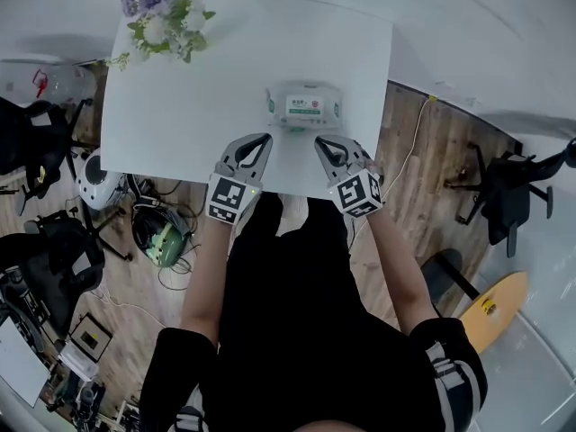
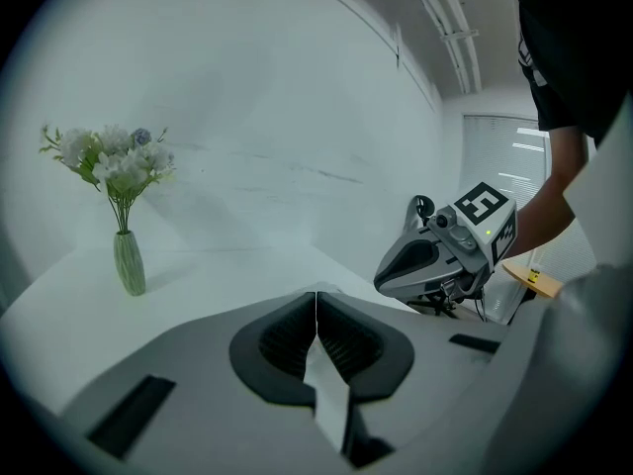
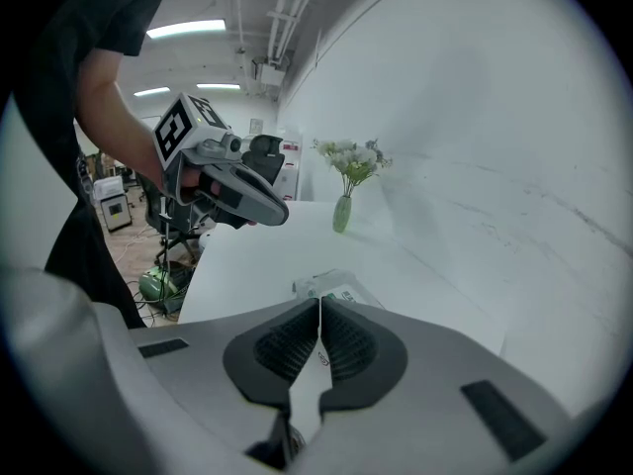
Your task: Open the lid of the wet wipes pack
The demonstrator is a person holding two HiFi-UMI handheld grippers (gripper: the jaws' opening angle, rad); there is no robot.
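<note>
One pack (image 1: 304, 106) lies near the worktop's (image 1: 180, 124) near edge. One flower vase (image 1: 162, 16) stands at the far left corner. Left gripper (image 1: 262, 139) and right gripper (image 1: 322, 142): fingers clenched, empty.

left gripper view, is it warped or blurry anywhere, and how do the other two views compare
Left gripper view: fisheye with black corners, the vase fairly sharp. Right gripper view: same fisheye, ceiling lights bright at upper left. Head view: even light, table edges bowed.

A white rectangular table (image 1: 180, 106) carries a white-and-green wet wipes pack (image 1: 305, 106) and a green vase of pale flowers (image 1: 162, 16).
</note>
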